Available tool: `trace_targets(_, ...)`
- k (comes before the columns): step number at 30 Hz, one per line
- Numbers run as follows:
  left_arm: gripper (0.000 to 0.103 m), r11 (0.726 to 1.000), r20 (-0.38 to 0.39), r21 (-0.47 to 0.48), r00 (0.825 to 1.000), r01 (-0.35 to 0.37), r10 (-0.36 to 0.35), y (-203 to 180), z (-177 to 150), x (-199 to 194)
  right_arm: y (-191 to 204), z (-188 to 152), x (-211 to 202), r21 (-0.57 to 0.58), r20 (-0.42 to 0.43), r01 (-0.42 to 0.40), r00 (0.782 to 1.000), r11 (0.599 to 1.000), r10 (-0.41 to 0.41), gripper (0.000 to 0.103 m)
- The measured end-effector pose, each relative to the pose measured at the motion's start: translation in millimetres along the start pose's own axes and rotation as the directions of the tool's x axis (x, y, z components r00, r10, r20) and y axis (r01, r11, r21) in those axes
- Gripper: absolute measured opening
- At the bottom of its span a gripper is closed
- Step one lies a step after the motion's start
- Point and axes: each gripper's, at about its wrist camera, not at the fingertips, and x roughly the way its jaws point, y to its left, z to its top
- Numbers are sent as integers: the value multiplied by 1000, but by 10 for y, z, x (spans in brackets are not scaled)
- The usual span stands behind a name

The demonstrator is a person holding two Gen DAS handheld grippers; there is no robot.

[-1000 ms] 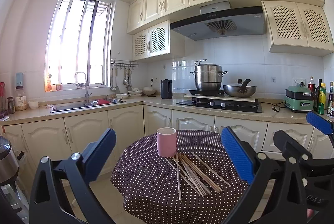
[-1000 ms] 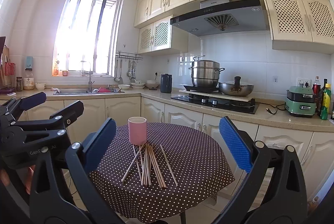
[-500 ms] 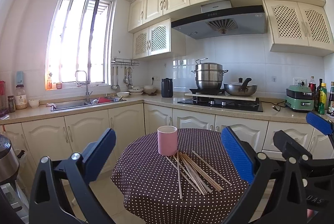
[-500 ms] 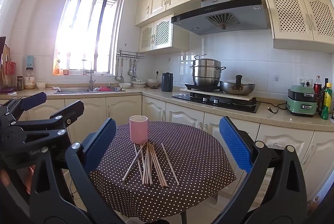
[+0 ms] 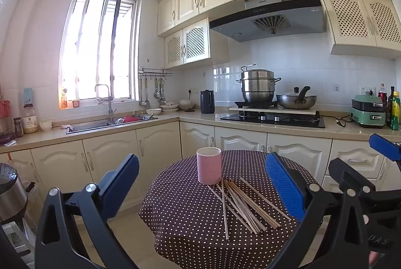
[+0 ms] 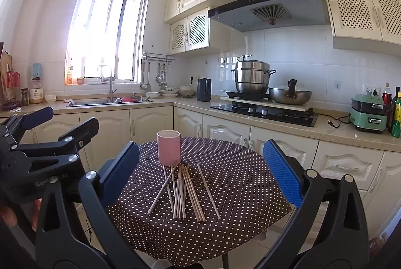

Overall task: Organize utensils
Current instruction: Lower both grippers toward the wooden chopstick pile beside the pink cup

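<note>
A pink cup (image 5: 209, 165) (image 6: 169, 147) stands upright on a round table with a brown polka-dot cloth (image 5: 185, 224) (image 6: 235, 183). Several wooden chopsticks (image 5: 240, 204) (image 6: 184, 191) lie loose in a fan just in front of the cup. My left gripper (image 5: 201, 183) is open, held in the air short of the table, with nothing between its blue pads. My right gripper (image 6: 200, 172) is likewise open and empty, short of the table. The left gripper (image 6: 37, 138) shows at the left edge of the right wrist view.
Cream cabinets and a countertop (image 5: 195, 116) run behind the table, with a sink (image 5: 110, 122), a black kettle (image 5: 207, 101), a steamer pot (image 5: 257, 85) and a wok (image 5: 295, 100) on the stove. A steel appliance (image 5: 10, 193) stands low at the left.
Both views have crept slightly closer to the table and a little upward. The cup and chopsticks have not moved. Both grippers stay open.
</note>
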Motion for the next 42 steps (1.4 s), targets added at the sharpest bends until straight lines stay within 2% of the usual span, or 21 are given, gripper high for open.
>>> trace_targets(2, 99, 1000, 5, 10, 1000, -21, 21, -13, -60, 57, 10, -49, 91, 0, -21, -5, 1000, 1000, 5, 97)
trace_targets(8, 99, 999, -128, 36, 991, -22, 26, 2, -210, 459, -8, -238, 494, 21, -114, -40, 993, 999, 42, 97)
trace_targets(12, 99, 1000, -228, 25, 974, 7, -2, 30, -322, 794, -27, -352, 773, 25, -171, -66, 983, 998, 69, 97)
trace_targets(15, 99, 999, -308, -3, 950, 41, -40, 55, -415, 1079, -63, -432, 1024, 15, -213, -68, 975, 998, 70, 97)
trace_targets(21, 99, 995, -436, -34, 895, 93, -98, 98, -591, 1698, -138, -533, 1506, 3, -283, -103, 954, 995, 99, 97)
trace_targets(26, 98, 989, -545, -58, 826, 133, -143, 124, -754, 2177, -221, -587, 1952, 9, -369, -149, 918, 989, 142, 94)
trace_targets(27, 94, 987, -564, -70, 810, 143, -157, 133, -792, 2273, -233, -594, 2030, 6, -387, -158, 910, 987, 148, 89)
trace_targets(28, 91, 985, -582, -83, 795, 150, -170, 143, -825, 2355, -247, -592, 2099, 3, -398, -168, 904, 986, 155, 87)
trace_targets(29, 83, 983, -598, -93, 781, 156, -180, 143, -848, 2410, -268, -598, 2175, 3, -413, -176, 896, 984, 162, 86)
trace_targets(30, 81, 981, -612, -102, 767, 163, -191, 144, -877, 2480, -286, -604, 2232, 6, -427, -183, 889, 983, 168, 86)
trace_targets(32, 77, 978, -639, -115, 741, 175, -208, 126, -936, 2604, -335, -635, 2361, 18, -456, -199, 871, 980, 185, 82)
trace_targets(35, 71, 972, -672, -120, 704, 200, -228, 62, -995, 2777, -436, -722, 2590, 62, -522, -217, 825, 974, 217, 65)
trace_targets(38, 71, 971, -695, -115, 682, 208, -229, 15, -1030, 2908, -517, -784, 2734, 98, -573, -231, 783, 968, 244, 54)
trace_targets(42, 70, 966, -719, -124, 650, 227, -245, -24, -1066, 3040, -572, -820, 2876, 125, -606, -247, 748, 961, 271, 54)
